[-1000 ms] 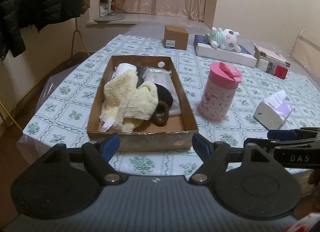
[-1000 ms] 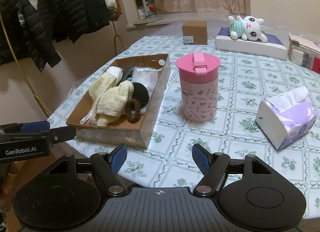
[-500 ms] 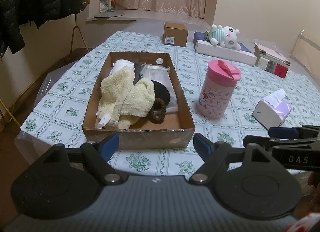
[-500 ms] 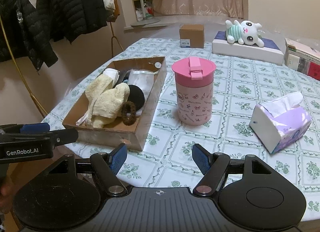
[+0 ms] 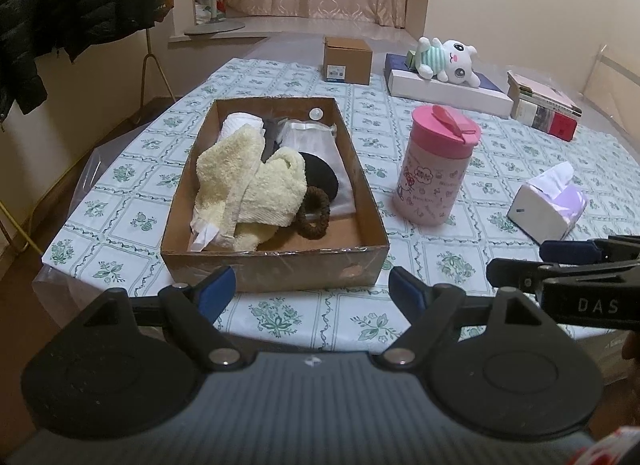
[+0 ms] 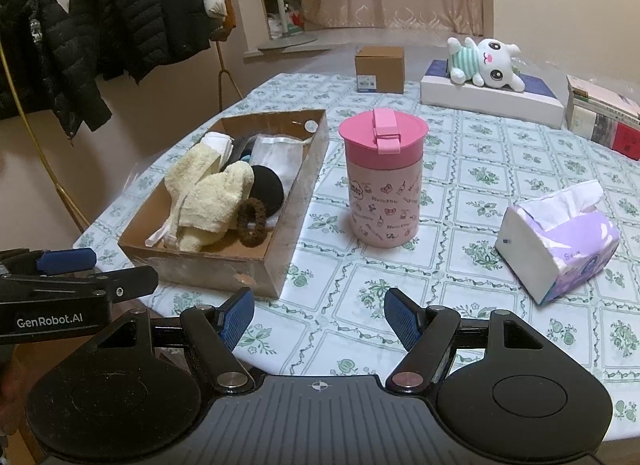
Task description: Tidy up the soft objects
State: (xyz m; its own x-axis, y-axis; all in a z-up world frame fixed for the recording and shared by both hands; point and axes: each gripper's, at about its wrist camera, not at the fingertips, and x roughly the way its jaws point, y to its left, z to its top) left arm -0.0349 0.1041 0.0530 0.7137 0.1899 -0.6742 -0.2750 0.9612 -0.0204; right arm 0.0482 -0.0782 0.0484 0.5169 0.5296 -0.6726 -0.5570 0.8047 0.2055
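Observation:
A cardboard box (image 5: 276,269) (image 6: 208,267) on the table holds a cream fluffy towel (image 5: 244,189) (image 6: 204,197), a brown scrunchie (image 5: 314,213) (image 6: 252,221), a black round pad (image 5: 320,179), a white pouch (image 5: 310,139) and a white roll (image 5: 240,123). A white plush bunny (image 5: 444,59) (image 6: 486,63) lies on a flat white box at the back. My left gripper (image 5: 312,293) is open and empty just before the box's near wall. My right gripper (image 6: 318,315) is open and empty over the table's near edge.
A pink lidded cup (image 5: 438,163) (image 6: 382,177) stands right of the box. A purple tissue pack (image 5: 550,203) (image 6: 560,239) lies further right. A small brown carton (image 5: 347,60) and books (image 5: 544,111) are at the back. Dark coats (image 6: 100,21) hang left.
Both grippers have pulled back a little from the table, so the box and cup look slightly farther. Both stay open. Nothing on the table has moved.

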